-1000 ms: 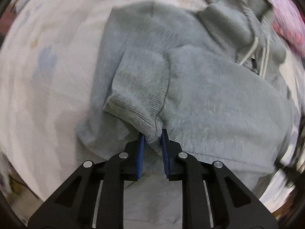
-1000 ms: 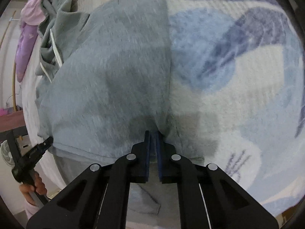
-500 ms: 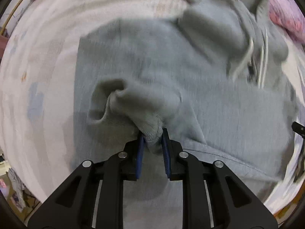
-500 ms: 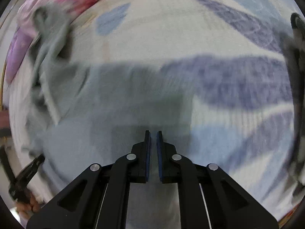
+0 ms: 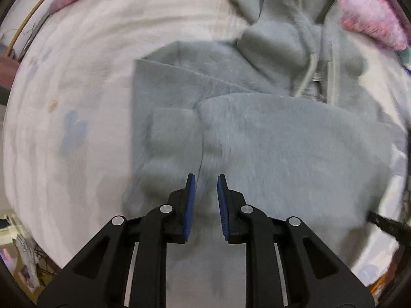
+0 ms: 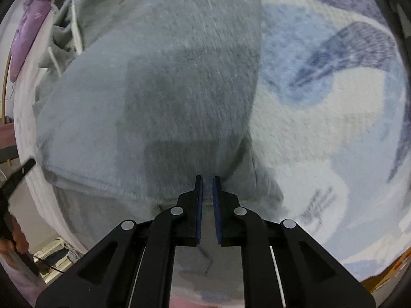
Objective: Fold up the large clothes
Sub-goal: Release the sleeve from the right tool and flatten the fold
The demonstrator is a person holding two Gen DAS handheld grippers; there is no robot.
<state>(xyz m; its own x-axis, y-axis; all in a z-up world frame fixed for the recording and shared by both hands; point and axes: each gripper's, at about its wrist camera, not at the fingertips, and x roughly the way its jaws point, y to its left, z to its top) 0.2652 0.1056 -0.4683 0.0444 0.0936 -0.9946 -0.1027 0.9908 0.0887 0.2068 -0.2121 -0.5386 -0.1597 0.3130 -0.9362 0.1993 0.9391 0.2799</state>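
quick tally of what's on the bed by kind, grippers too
grey hoodie: 1
white drawcords: 2
pink blanket: 1
bedsheet: 1
left gripper, right gripper: 2
total: 7

We note two matching hand-held tools. The left gripper (image 5: 206,183) has matte black angular linkage arms with triangular cut-outs, four round silver screw heads across the joints, and thin bright metal rods running back along the inner arms. Its fingers (image 5: 190,205) carry flat blue pads with ribbed inner edges. The right gripper (image 6: 207,179) shows the same build: black arms, four silver screws, pale rods, blue-faced fingers (image 6: 199,210). In the right wrist view, a hand (image 6: 11,241) wraps a black handle at the left edge; we cannot make out any sleeve.
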